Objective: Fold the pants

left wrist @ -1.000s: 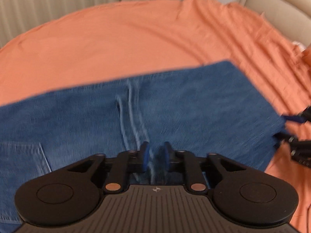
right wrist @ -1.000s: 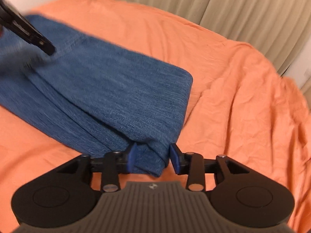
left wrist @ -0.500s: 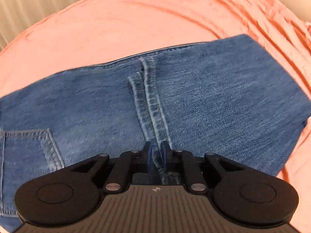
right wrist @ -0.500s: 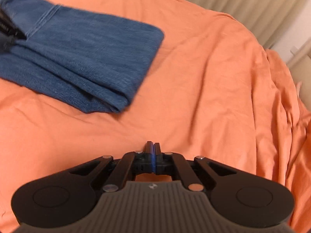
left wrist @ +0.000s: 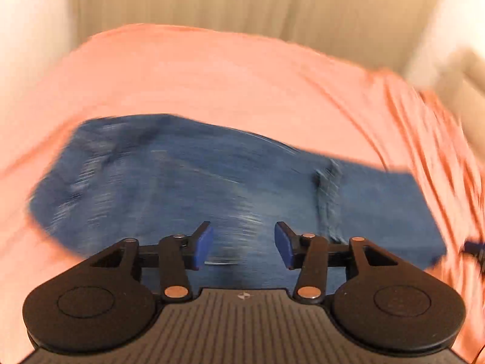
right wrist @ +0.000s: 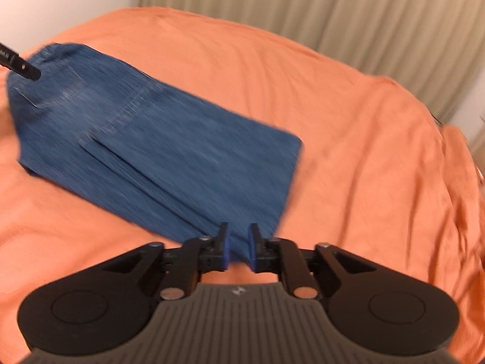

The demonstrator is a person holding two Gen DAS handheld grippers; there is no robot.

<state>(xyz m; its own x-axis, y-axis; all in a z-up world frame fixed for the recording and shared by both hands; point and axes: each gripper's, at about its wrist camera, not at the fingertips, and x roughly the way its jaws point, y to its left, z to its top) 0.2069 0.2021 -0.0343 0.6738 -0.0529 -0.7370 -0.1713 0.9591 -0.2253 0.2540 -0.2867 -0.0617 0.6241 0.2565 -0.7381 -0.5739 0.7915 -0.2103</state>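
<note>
My feeds are evenly lit with warm, soft indoor light and no glare. Motion blur smears the jeans (left wrist: pixel 230 188) and orange sheet (left wrist: pixel 212 75) on the left wrist view, less so on the right. Fisheye bends the edges; corners vignette dark.

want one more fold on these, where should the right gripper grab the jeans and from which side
Probably the near corner of the folded jeans, where the stacked layers end in a thick edge right ahead of the right gripper. Come in low along the orange sheet from the near side, so both fingers straddle every layer. The jaws already stand slightly apart around that corner.
</note>
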